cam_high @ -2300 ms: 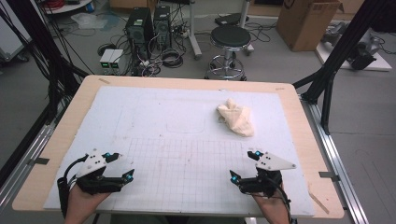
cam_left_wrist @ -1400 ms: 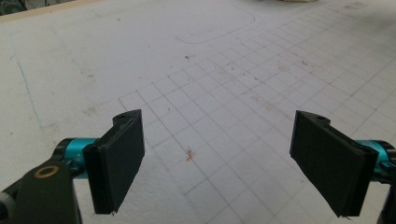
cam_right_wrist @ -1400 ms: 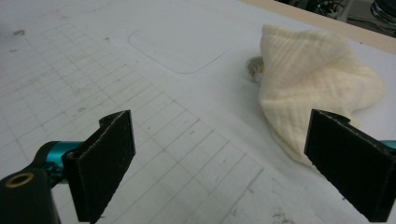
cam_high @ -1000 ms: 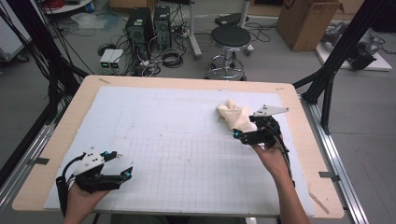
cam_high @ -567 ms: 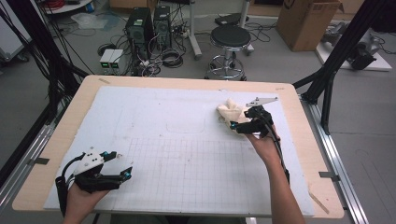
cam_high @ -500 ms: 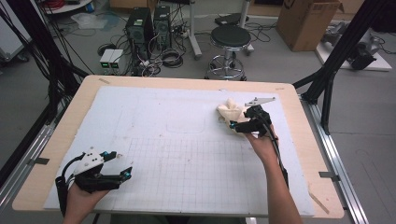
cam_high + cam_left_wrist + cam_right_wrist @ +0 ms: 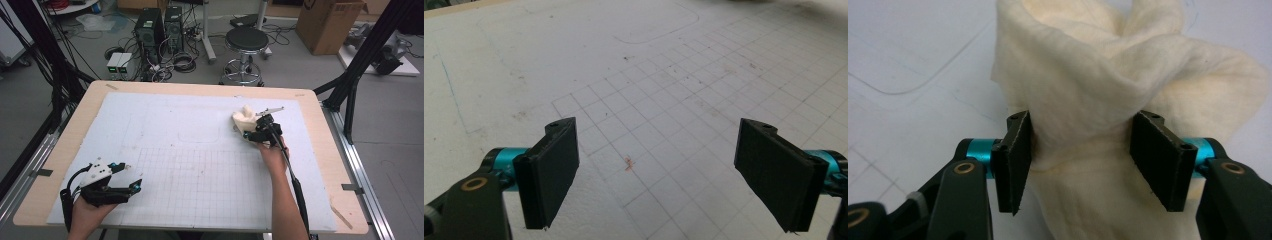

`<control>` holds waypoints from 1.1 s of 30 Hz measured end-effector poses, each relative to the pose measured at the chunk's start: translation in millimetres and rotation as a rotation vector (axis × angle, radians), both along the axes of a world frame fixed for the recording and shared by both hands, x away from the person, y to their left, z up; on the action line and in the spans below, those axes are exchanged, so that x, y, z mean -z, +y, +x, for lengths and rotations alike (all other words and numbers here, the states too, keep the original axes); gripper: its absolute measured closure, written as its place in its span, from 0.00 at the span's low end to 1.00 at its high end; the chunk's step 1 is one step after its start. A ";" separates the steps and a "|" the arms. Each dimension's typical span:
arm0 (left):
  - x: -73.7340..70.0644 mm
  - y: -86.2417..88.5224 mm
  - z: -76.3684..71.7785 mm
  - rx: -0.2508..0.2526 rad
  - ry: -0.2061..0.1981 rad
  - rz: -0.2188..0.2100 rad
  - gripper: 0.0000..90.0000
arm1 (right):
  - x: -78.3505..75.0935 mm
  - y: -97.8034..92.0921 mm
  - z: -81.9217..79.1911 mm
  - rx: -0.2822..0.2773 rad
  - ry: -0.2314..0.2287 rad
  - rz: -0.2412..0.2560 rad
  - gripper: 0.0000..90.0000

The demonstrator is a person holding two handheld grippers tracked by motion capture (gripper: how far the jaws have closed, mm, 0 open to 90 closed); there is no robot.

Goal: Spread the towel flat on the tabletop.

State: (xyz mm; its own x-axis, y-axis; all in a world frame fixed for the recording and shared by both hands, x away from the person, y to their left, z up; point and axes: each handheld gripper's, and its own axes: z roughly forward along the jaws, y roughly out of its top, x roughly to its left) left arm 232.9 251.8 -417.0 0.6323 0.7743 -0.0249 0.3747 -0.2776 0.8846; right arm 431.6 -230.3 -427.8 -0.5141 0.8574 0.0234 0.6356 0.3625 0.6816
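Cloth (image 7: 243,119): cream, soft, crumpled into a bunched lump with deep folds, lying on the white mat (image 7: 165,130) toward 2 o'clock. Right gripper (image 7: 248,135) has its jaws pressed on either side of a gathered fold, grasping it. Left gripper (image 7: 136,186) at 8 o'clock, jaws spread wide over the grid, holding nothing.

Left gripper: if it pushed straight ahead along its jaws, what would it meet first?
Probably nothing but the white gridded mat. The left gripper is open with bare mat between its jaws, and the way ahead looks free. The cream cloth sits far off, at the right gripper.
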 end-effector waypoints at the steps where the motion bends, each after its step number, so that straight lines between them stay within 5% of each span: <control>1: 0.1 0.0 0.0 0.000 0.000 -0.001 0.21 | 0.8 0.4 0.2 0.006 0.000 -0.003 0.51; 17: 0.4 -1.5 0.5 0.004 0.001 0.004 0.21 | 0.5 -2.0 1.2 0.045 0.003 -0.011 0.83; 24: 0.1 -0.2 -0.5 -0.001 -0.001 0.000 0.21 | -7.7 -7.4 -2.4 0.040 -0.002 0.021 0.87; 33: -0.7 1.6 -1.3 -0.005 -0.006 -0.005 0.21 | -33.3 -8.1 -18.4 -0.034 -0.022 0.089 0.87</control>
